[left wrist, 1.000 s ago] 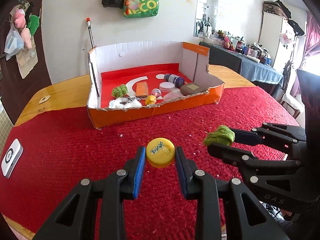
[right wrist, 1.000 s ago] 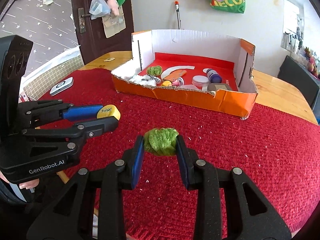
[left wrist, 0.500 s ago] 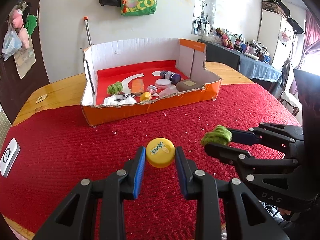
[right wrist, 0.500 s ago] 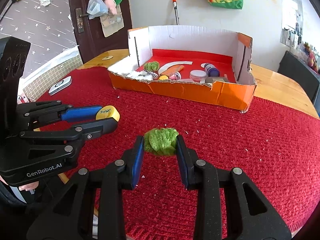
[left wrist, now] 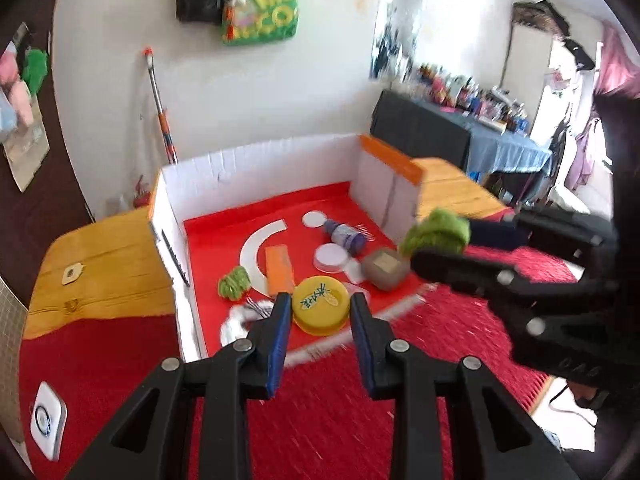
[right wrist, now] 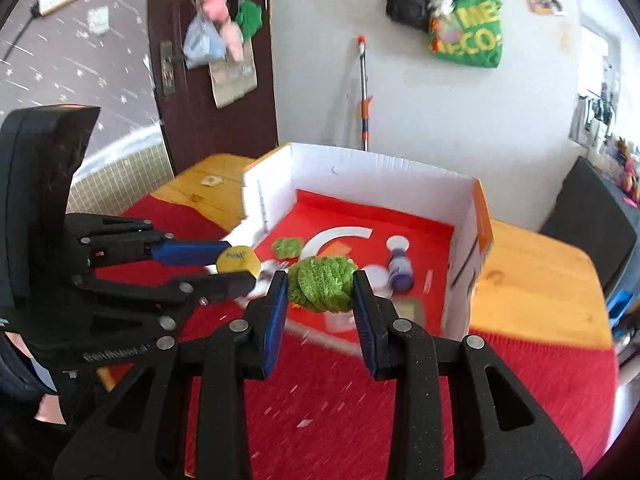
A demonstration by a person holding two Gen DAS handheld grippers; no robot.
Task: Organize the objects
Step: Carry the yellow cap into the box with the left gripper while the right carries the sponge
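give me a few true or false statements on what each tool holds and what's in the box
1. The left tool grips a yellow cap. True.
2. The right tool is empty. False: it is shut on a green pom-pom.
3. Another green pom-pom lies in the box. True.
4. The purple bottle stands upright. False: it lies on its side.
5. The box sits on bare wood. False: it sits on a red cloth, at least at its near end.

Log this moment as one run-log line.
left gripper: shut on yellow cap | right gripper: shut on green pompom | both above cardboard box
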